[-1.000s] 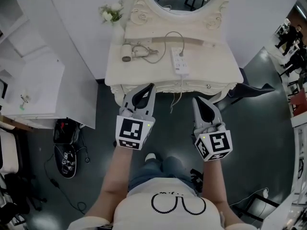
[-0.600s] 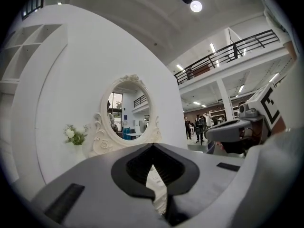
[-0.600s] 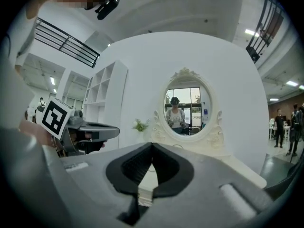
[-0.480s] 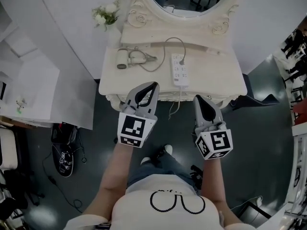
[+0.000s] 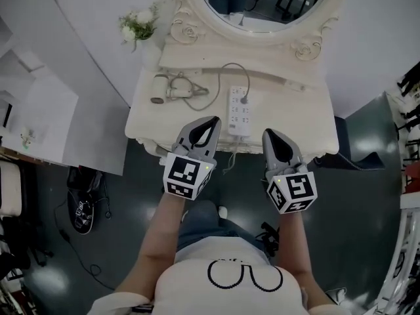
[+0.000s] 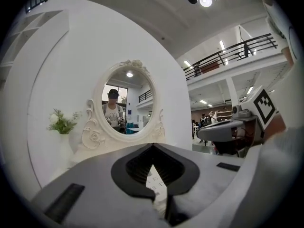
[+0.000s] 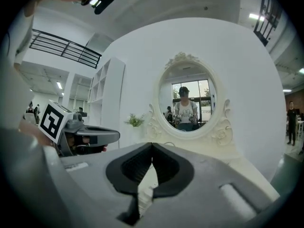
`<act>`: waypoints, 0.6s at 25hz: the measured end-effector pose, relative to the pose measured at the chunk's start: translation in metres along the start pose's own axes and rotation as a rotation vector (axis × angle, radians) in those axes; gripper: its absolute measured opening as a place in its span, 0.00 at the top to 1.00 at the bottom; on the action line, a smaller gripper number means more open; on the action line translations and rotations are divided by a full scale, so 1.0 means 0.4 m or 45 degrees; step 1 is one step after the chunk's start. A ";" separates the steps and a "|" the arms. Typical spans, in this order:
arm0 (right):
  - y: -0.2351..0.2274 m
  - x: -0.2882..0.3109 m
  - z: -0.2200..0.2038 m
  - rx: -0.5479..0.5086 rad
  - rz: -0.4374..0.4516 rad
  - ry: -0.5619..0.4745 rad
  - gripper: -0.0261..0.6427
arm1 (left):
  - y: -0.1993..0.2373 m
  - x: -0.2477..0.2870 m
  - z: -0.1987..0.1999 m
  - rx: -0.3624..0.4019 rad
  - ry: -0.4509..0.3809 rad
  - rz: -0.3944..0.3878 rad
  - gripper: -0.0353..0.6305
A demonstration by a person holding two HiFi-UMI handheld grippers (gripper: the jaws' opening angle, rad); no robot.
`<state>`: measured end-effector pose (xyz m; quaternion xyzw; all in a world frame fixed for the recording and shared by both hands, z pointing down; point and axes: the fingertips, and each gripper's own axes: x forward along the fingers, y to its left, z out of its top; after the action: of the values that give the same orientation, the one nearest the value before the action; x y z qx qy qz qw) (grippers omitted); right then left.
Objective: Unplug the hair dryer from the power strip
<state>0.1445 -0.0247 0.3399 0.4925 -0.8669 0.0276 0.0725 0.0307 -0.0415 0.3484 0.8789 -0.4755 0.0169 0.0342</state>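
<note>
A white power strip (image 5: pixel 240 109) lies on the cream dressing table (image 5: pixel 289 120), with a plug (image 5: pixel 244 98) and grey cord in its far end. The cord loops left to a hair dryer (image 5: pixel 169 87) lying at the table's left. My left gripper (image 5: pixel 214 121) is shut and empty, its tips over the table's front edge just left of the strip. My right gripper (image 5: pixel 270 135) is shut and empty too, at the front edge right of the strip. In the left gripper view the left gripper (image 6: pixel 152 145) has the power strip (image 6: pixel 154 179) showing through its jaws.
An oval mirror (image 5: pixel 264 2) in an ornate frame stands at the table's back, with a vase of white flowers (image 5: pixel 135 26) at the back left. White shelving (image 5: pixel 39 104) stands to the left. Shoes and a cable (image 5: pixel 82 209) lie on the dark floor.
Both grippers have moved forward to the table's front edge, tips shut throughout. The table and power strip now sit closer in the head view.
</note>
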 end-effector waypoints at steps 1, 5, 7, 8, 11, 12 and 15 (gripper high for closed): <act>-0.014 0.014 -0.012 0.013 0.004 0.009 0.96 | 0.002 0.017 -0.014 -0.006 0.017 -0.003 0.95; -0.052 0.075 -0.061 0.059 0.015 0.063 0.96 | 0.014 0.085 -0.071 -0.012 0.108 -0.043 0.95; -0.068 0.106 -0.083 0.081 0.013 0.088 0.96 | 0.011 0.124 -0.111 0.001 0.177 -0.113 0.77; -0.078 0.123 -0.092 0.093 0.007 0.097 0.96 | 0.010 0.143 -0.131 0.011 0.210 -0.155 0.65; -0.109 0.187 -0.122 0.130 -0.016 0.131 0.96 | 0.026 0.201 -0.193 0.032 0.285 -0.243 0.58; -0.116 0.210 -0.134 0.138 -0.019 0.148 0.96 | 0.033 0.219 -0.214 0.030 0.308 -0.268 0.58; -0.139 0.281 -0.173 0.151 -0.021 0.207 0.95 | 0.046 0.273 -0.279 0.030 0.385 -0.342 0.58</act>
<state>0.1423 -0.1406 0.4240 0.4992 -0.8509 0.1180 0.1135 0.0755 -0.1344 0.4671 0.9222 -0.3432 0.1496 0.0967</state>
